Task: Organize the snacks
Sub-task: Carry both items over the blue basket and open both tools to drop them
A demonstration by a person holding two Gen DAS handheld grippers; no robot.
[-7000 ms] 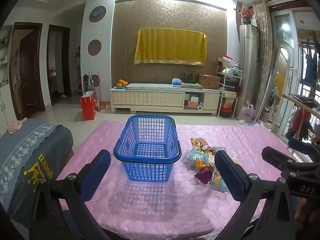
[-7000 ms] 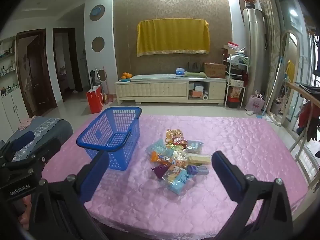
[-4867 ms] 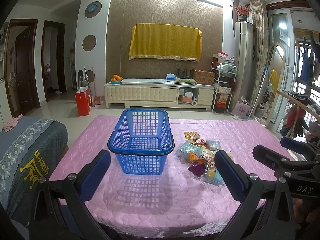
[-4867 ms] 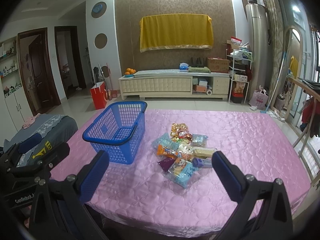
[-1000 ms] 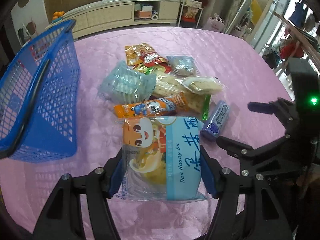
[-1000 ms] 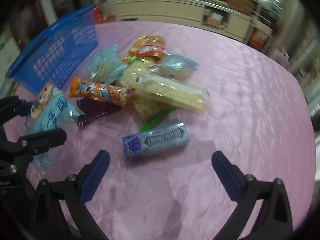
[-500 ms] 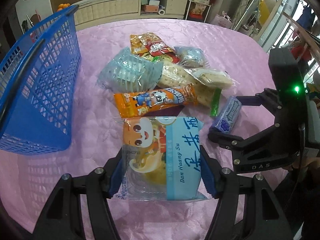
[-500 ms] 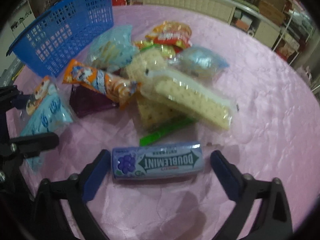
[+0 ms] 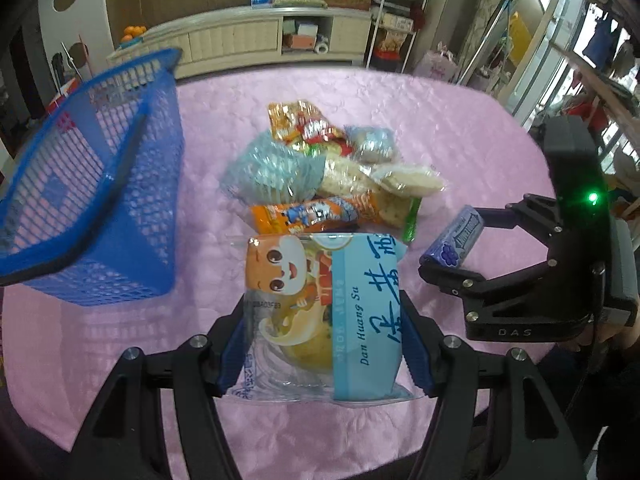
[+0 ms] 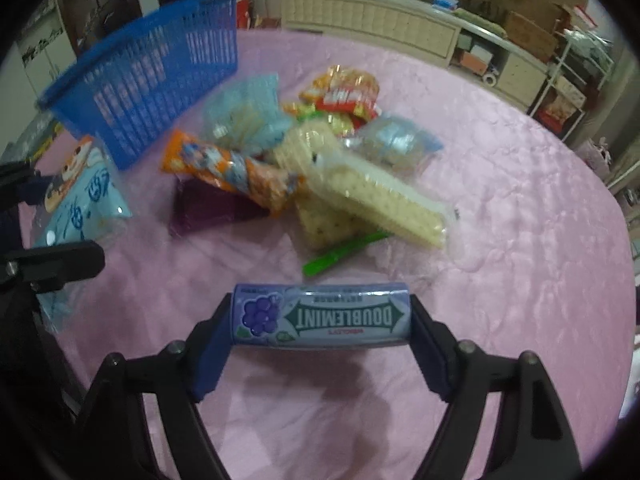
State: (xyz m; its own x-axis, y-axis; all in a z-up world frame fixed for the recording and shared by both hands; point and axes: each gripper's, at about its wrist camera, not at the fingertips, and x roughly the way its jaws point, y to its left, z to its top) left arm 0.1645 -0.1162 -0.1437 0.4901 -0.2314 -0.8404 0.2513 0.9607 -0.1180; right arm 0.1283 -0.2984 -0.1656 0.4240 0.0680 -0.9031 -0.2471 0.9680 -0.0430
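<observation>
My left gripper is shut on a light-blue egg-pastry snack bag and holds it above the pink tablecloth. My right gripper is shut on a purple Doublemint gum pack, lifted just off the cloth; the pack also shows in the left wrist view. The blue mesh basket stands to the left, and shows in the right wrist view. A pile of snacks lies in the middle: an orange tube pack, cracker packs, a pale-blue bag, a red-orange bag, a green stick.
The pink tablecloth covers the table and its edge curves round at the right. A dark purple packet lies under the orange pack. A cabinet and shelves stand beyond the table's far edge.
My right gripper has closed on the Doublemint pack and raised it slightly. My left gripper keeps hold of the snack bag and has lifted and drawn back a little.
</observation>
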